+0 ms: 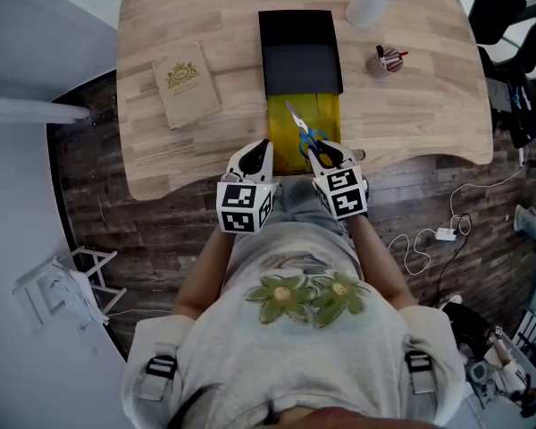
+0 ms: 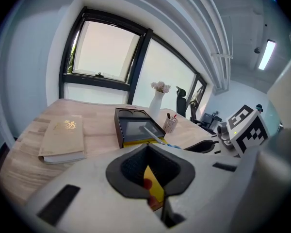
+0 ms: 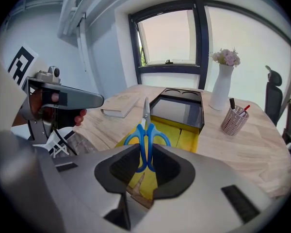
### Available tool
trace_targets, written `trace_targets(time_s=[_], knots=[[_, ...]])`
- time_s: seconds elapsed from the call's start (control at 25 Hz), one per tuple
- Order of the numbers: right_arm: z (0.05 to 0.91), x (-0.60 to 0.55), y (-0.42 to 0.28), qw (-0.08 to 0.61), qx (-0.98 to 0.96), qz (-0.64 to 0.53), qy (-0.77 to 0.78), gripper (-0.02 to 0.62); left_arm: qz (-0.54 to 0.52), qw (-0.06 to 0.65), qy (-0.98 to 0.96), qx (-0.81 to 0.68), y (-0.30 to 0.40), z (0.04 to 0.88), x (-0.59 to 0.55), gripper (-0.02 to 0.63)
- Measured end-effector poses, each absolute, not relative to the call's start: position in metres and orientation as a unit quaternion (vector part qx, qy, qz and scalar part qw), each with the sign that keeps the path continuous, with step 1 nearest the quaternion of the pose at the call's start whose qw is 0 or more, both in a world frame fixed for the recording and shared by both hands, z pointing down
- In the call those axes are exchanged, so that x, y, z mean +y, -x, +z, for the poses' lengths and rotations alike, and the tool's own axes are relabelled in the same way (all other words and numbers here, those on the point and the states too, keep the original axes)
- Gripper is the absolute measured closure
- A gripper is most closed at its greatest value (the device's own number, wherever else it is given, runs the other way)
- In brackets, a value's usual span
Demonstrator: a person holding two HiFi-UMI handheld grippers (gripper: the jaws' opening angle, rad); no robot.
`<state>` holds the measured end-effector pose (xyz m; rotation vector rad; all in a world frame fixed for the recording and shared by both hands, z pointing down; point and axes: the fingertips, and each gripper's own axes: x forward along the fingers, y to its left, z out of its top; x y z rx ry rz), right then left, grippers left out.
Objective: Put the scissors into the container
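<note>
A black box (image 1: 299, 52) lies in the middle of the wooden table with its yellow drawer (image 1: 329, 114) pulled out toward me. My right gripper (image 1: 327, 156) is shut on the blue-handled scissors (image 1: 305, 133), held over the drawer with the blades pointing away toward the box. In the right gripper view the scissors (image 3: 145, 130) stand upright between the jaws, above the yellow drawer (image 3: 186, 135). My left gripper (image 1: 258, 155) sits at the drawer's near left corner. In the left gripper view its jaws (image 2: 153, 181) pinch the drawer's yellow edge (image 2: 156, 192).
A tan book (image 1: 186, 83) lies left of the box. At the back right stand a white vase (image 1: 371, 3) with flowers and a mesh pen cup (image 1: 386, 61). The table's front edge (image 1: 205, 179) is just under both grippers. Cables (image 1: 429, 239) lie on the floor at right.
</note>
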<state>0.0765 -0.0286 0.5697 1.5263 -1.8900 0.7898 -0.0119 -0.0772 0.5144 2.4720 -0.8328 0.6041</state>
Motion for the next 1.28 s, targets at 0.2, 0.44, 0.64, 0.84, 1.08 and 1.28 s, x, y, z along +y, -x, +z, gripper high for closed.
trace_targets(time_s=[0.2,0.44,0.64,0.84,1.08,1.28], knots=[[0.577,-0.033,-0.079,0.298,-0.709,0.294,-0.568,0.515,0.226,0.235,-0.896,-0.302,0.012,0.523,-0.078,0.601],[0.586,-0.035,-0.080,0.308,-0.708,0.304,-0.558,0.515,0.232,0.236,-0.892,-0.307,0.013,0.527,-0.083,0.601],[0.594,-0.038,-0.080,0.321,-0.709,0.303,-0.550,0.515,0.231,0.239,-0.891,-0.310,0.014,0.527,-0.087,0.601],[0.600,-0.040,-0.081,0.328,-0.708,0.307,-0.545,0.515,0.230,0.239,-0.890,-0.312,0.013,0.526,-0.089,0.601],[0.608,-0.044,-0.081,0.340,-0.711,0.306,-0.535,0.515,0.234,0.242,-0.887,-0.318,0.015,0.527,-0.094,0.601],[0.614,-0.045,-0.082,0.349,-0.710,0.312,-0.526,0.515,0.235,0.243,-0.885,-0.321,0.014,0.529,-0.097,0.601]])
